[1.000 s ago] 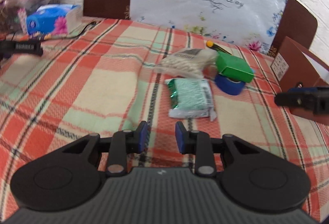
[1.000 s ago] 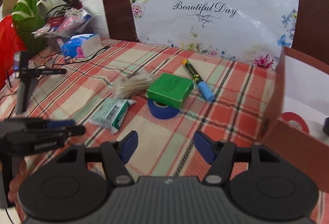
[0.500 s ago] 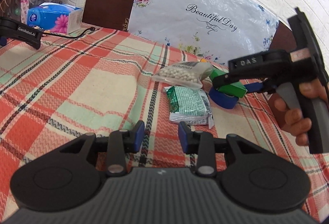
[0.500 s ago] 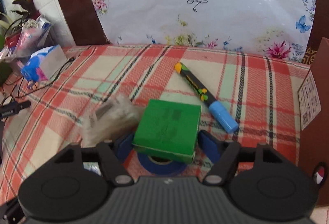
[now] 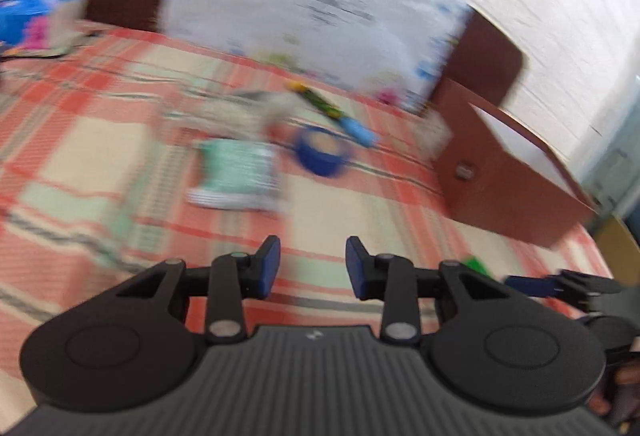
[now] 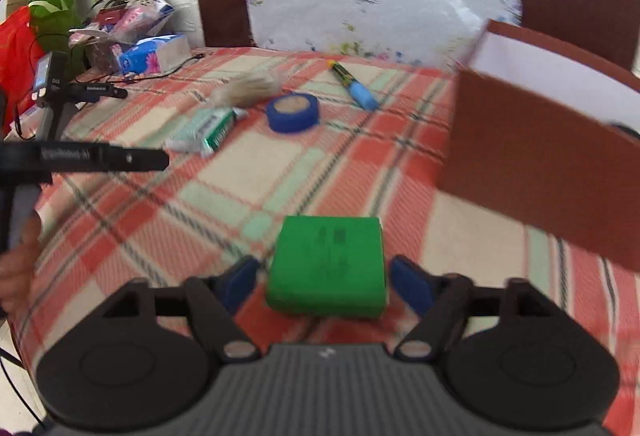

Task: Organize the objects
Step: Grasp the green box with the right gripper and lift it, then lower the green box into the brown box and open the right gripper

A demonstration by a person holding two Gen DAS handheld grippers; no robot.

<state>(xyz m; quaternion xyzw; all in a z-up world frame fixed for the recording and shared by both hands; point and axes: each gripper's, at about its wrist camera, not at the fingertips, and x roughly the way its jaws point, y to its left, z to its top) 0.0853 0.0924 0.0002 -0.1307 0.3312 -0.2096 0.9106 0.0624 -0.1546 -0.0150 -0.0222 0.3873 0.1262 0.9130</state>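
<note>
Right gripper (image 6: 324, 282) fingers have just spread wide, green box (image 6: 327, 268) sits loose between them on the desk, beside the brown box (image 6: 532, 172). Left gripper (image 5: 313, 268) is narrow w/ nothing in it. Tape roll (image 6: 293, 112), marker (image 6: 354, 86) & packets not sorted yet.

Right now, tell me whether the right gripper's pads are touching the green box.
Apart. The right wrist view shows the green box lying on the tablecloth between the right gripper fingers, with cloth visible on both sides; its jaws have just been opening.
</note>
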